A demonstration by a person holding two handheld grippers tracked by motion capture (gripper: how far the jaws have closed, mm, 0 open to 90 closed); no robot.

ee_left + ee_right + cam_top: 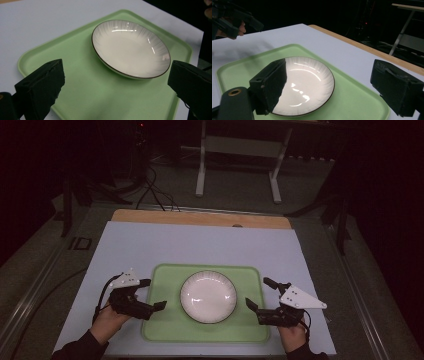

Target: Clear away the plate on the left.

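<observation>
Two grippers out, one per side: left gripper (153,294) and right gripper (261,293), both gaping wide, holding nothing, flanking the green tray (165,320). One white plate (208,296) dead centre on that tray, ribbed, dark-rimmed, nothing between it and either gripper. One pale worktop (200,245) underneath, wooden strip along the far edge. Beyond, in the high view, a white frame stand (238,157) and floor cables (152,190). Right gripper view: left gripper (253,22) up across the tray.
</observation>
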